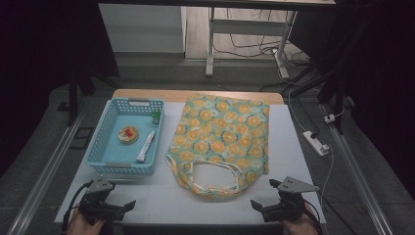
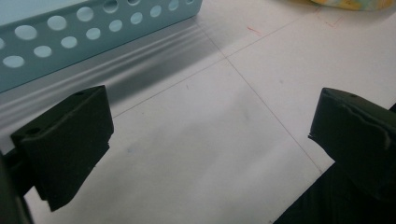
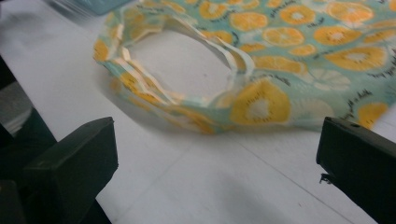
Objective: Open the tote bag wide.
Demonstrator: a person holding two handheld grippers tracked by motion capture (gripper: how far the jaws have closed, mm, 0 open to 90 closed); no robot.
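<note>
Orange-print teal fabric tote bag flat at table centre, handles toward 6 o'clock. Light-blue perforated plastic basket at 9 o'clock. Left gripper and right gripper low, jaws wide, empty.

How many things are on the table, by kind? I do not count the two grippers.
Blue perforated basket: 1
Orange-print tote bag: 1
Small items in the basket: 3 (round container with red top, white tube, small green item)
Total: 5

Grey floor around a white table. White desk legs at 12 o'clock, power strip at 3, dark surroundings.
</note>
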